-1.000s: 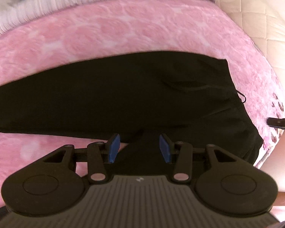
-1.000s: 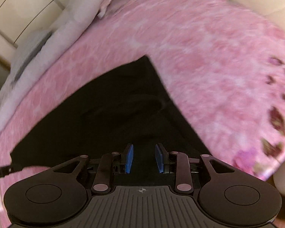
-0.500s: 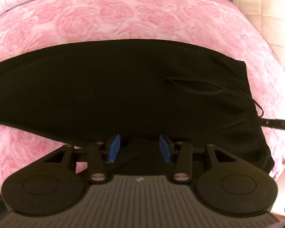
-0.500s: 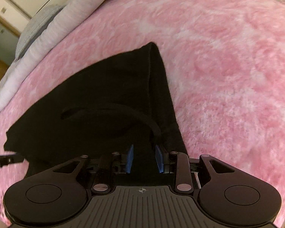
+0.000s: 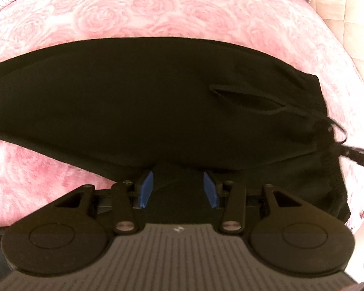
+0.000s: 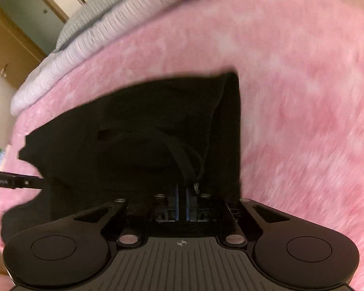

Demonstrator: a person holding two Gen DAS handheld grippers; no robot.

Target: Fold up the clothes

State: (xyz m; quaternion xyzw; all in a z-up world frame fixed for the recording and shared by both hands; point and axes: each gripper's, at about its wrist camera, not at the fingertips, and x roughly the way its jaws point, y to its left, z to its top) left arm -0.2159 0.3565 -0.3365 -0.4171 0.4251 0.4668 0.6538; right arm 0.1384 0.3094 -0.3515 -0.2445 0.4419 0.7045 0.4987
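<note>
**Ana:** Just ahead of the right gripper (image 6: 181, 202), what changed? A second ago its blue pads stood apart over the cloth.

**Ben:** Now they have come together, nearly touching, at the near edge of the black trousers (image 6: 143, 140). The drawstring (image 6: 184, 167) runs right down into the pads, so I judge the grip has caught the waistband edge, cord and all. The cloth is too dark there to say how much fabric is pinched.

**Ana:** And the left gripper (image 5: 178, 189)?

**Ben:** No change in its jaws: wide apart, as they were a second ago, with the trousers' near edge lying between and under the pads (image 5: 146, 186) but not pressed. It has dropped closer to the cloth, though; the garment fills more of its view than before.

**Ana:** So for the fold?

**Ben:** One end looks secured, the other not yet. I would expect the left to close before any lift, or the trousers would drag lopsided across the pink blanket (image 5: 157, 12).

**Ana:** What does each view give that the other lacks?

**Ben:** The left wrist view shows the trousers stretching long, far off to its left, plus the pocket slit (image 5: 245, 99) ahead and to the right. The right wrist view shows the closed pads themselves, the far waistband corner, and a striped pillow (image 6: 104, 36) beyond.
</note>
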